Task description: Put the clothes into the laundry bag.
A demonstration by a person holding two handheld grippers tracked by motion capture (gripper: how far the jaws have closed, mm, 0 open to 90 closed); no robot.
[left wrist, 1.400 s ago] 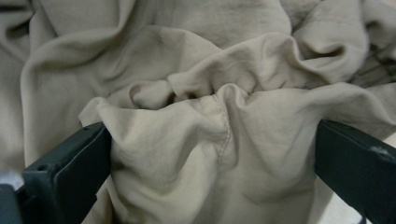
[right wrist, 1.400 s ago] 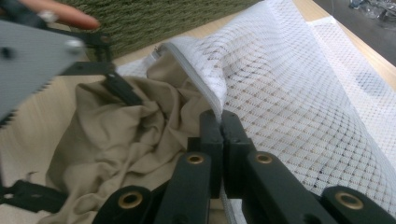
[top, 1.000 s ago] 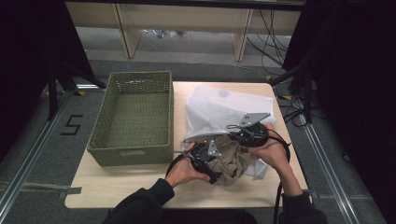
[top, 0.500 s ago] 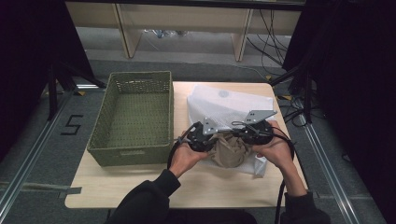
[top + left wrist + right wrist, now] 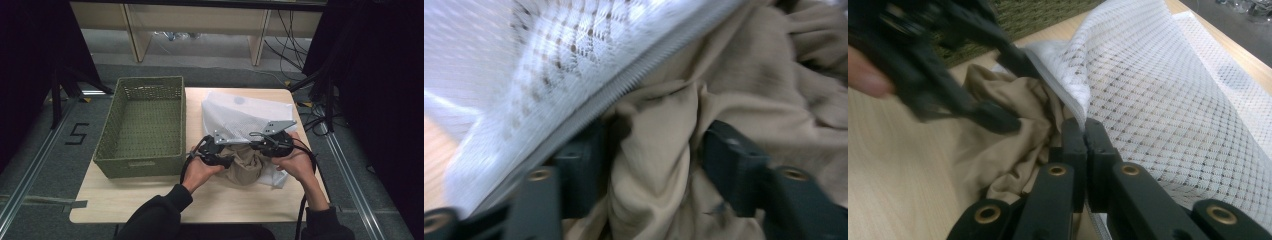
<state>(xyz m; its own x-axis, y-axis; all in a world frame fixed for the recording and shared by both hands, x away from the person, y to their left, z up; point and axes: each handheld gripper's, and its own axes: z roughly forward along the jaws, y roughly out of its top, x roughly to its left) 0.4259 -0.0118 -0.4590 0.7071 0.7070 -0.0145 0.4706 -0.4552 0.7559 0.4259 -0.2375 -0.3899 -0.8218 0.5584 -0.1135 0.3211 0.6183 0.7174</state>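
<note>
The right gripper [image 5: 1085,132] is pinching the zipper edge of the white mesh bag [image 5: 245,117] between its closed fingers. The left gripper [image 5: 654,155] is holding its fingers apart around a fold of the tan cloth [image 5: 744,90], which is lying bunched at the bag's mouth on the table [image 5: 145,192]. The green basket [image 5: 142,165] is sitting just beside the bag.
</note>
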